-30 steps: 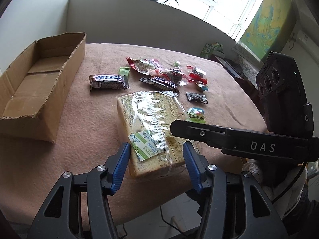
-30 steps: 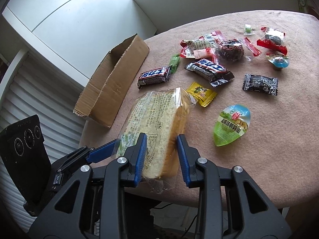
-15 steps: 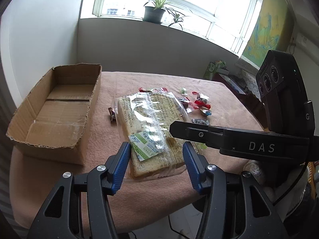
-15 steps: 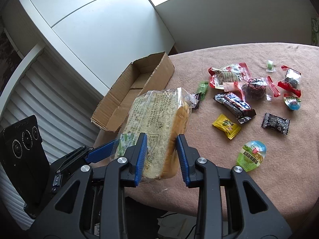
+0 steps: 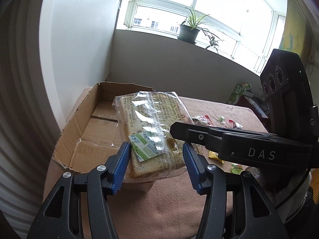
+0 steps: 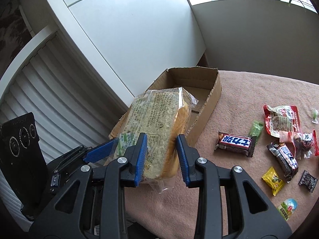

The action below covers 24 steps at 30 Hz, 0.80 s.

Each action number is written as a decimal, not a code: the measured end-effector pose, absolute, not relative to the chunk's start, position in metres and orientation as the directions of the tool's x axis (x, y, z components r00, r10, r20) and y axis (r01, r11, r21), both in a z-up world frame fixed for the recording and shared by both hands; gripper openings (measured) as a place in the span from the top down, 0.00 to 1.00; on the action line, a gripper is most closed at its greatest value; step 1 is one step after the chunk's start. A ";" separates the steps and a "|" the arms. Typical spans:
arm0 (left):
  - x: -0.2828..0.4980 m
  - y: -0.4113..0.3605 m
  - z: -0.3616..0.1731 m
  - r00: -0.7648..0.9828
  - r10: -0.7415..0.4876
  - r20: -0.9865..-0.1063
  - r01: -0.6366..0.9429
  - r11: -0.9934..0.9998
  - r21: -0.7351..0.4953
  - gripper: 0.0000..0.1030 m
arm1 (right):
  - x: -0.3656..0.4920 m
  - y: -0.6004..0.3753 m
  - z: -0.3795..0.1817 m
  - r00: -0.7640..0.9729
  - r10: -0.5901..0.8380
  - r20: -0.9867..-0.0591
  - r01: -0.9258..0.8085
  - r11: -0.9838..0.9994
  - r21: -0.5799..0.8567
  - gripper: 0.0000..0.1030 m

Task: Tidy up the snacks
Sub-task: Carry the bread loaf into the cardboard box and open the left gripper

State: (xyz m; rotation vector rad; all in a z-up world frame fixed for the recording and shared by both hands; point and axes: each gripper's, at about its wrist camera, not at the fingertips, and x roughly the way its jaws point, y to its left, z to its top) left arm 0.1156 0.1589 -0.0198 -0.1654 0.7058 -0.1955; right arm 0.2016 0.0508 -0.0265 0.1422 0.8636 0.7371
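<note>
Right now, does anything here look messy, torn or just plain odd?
The cardboard box has ragged, torn rims and crumpled walls. The bagged bread loaf hangs tilted in the air over the box's near end, pinched by both tongs, the left and the right. Small snacks lie scattered on the tablecloth.

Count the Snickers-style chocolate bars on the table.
2: one chocolate bar lies near the cardboard box, another chocolate bar further right beside the red wrappers. Others may be hidden.

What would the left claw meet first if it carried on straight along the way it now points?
Probably the open cardboard box: the left claw, gripping the wrapped bread loaf, points over it, though depth is hard to judge.
</note>
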 end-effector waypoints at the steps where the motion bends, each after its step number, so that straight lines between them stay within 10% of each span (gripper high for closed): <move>1: 0.120 0.162 -0.020 0.744 -0.223 -0.630 0.111 0.971 -0.212 0.49 | 0.205 0.057 -0.028 0.416 0.641 -0.644 -0.536 0.746 0.396 0.69; 24: 0.124 0.197 -0.022 0.747 -0.129 -0.652 -0.003 0.980 -0.197 0.60 | 0.217 0.033 -0.027 0.442 0.618 -0.650 -0.510 0.770 0.385 0.68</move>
